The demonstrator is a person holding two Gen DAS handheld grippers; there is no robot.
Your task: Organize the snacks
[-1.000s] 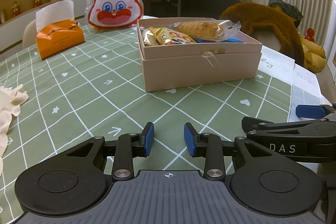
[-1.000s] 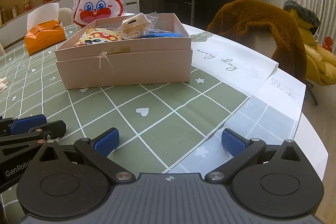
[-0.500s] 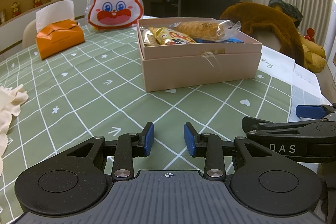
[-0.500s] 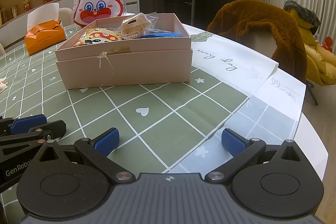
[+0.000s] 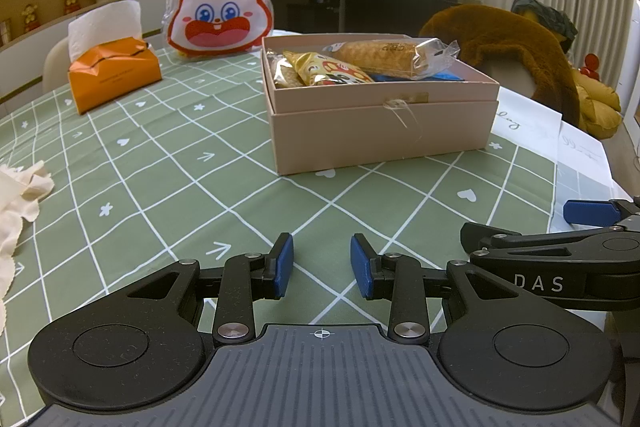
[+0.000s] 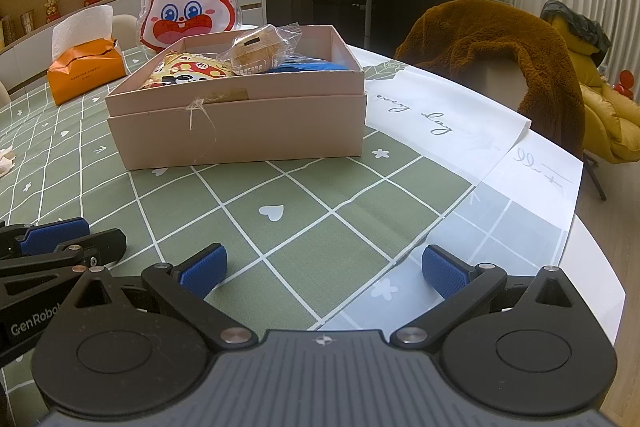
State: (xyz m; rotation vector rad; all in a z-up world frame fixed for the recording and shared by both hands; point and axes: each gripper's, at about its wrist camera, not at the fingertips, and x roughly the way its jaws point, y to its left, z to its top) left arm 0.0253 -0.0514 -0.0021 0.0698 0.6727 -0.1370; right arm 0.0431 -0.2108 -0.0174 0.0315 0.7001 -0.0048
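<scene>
Cardboard box (image 5: 380, 131), pink and rectangular, sits at 12 o'clock on the checked green counter (image 5: 160, 179), full of crinkly snack packets (image 5: 328, 73). Nothing stands between. Left tongs (image 5: 321, 265) are narrow and empty, right tongs (image 6: 323, 269) wide and empty. Only the left view shows crumpled cloth (image 5: 18, 195) at 9 o'clock.

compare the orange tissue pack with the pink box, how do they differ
The orange tissue pack is small, soft and crinkled; the pink box is larger, rigid and straight-sided. The pack has white tissue sticking out of its top, while the box is open and holds wrapped snacks. The pack sits farther back and to the left of the box. Both rest on the green checked tablecloth.
</scene>
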